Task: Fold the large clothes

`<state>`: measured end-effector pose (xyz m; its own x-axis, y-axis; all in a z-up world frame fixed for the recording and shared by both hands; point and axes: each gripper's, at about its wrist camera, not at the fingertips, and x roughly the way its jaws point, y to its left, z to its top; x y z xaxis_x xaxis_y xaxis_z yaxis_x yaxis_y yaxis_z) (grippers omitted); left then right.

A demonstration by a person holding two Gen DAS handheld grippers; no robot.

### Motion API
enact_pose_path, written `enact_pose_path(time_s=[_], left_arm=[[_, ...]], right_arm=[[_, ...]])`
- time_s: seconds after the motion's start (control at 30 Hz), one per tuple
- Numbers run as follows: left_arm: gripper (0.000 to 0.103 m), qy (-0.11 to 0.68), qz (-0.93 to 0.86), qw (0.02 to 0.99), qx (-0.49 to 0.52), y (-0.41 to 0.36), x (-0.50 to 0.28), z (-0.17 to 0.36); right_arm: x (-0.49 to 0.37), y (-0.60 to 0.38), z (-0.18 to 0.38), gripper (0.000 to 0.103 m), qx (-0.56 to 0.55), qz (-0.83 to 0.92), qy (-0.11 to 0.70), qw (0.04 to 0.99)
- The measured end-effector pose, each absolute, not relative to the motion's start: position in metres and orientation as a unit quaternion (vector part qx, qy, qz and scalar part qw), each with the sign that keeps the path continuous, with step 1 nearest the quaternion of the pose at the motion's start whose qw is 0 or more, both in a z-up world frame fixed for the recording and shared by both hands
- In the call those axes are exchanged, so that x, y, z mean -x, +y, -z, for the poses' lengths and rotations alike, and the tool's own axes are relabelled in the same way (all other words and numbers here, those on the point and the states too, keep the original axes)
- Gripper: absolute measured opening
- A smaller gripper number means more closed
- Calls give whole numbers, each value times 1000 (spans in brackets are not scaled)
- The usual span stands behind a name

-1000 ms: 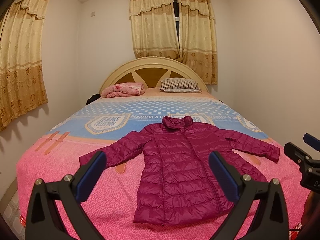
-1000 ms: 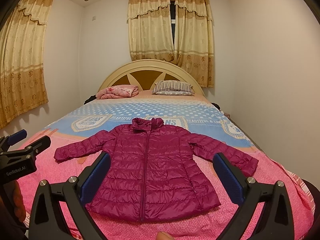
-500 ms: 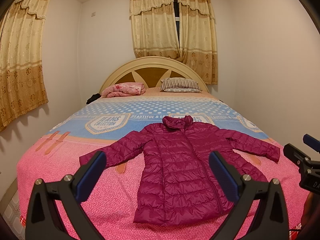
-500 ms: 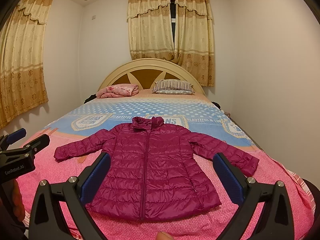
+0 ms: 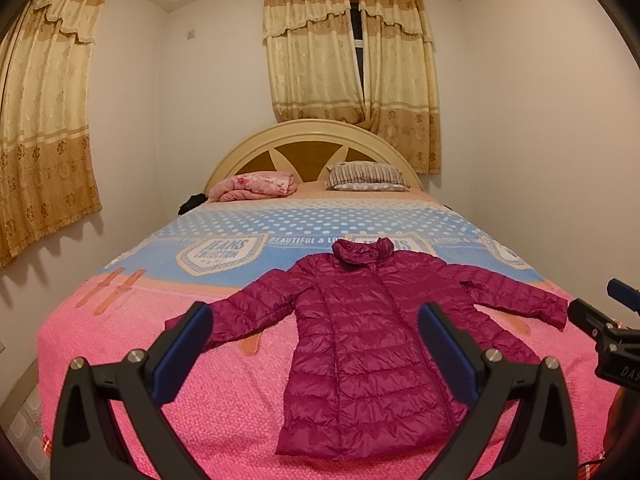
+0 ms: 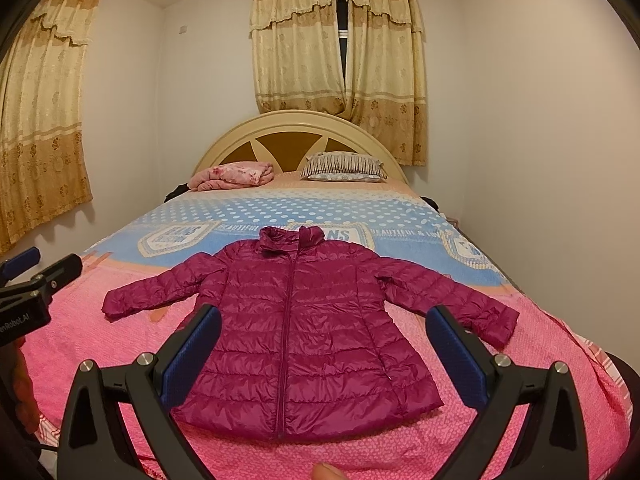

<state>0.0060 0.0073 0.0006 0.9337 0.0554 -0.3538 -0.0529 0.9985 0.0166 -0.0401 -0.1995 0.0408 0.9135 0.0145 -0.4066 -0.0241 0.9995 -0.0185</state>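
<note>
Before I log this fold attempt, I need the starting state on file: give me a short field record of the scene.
garment: magenta puffer jacket, zipped, front up
layout: flat on the bed, both sleeves spread out
collar: toward the headboard
folds made: none
left hand-held gripper: open, holds nothing, above the bed's near end
right hand-held gripper: open, holds nothing, above the bed's near end
far end: striped pillow, pink blanket
</note>
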Motion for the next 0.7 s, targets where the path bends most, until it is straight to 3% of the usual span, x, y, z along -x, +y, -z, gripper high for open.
enact_pose_path(time_s=[0.7], left_arm=[[103,175,-20,984,-7,5,-12,7]], right_arm=[[30,-204,-30,102,-3,-22,208,978]])
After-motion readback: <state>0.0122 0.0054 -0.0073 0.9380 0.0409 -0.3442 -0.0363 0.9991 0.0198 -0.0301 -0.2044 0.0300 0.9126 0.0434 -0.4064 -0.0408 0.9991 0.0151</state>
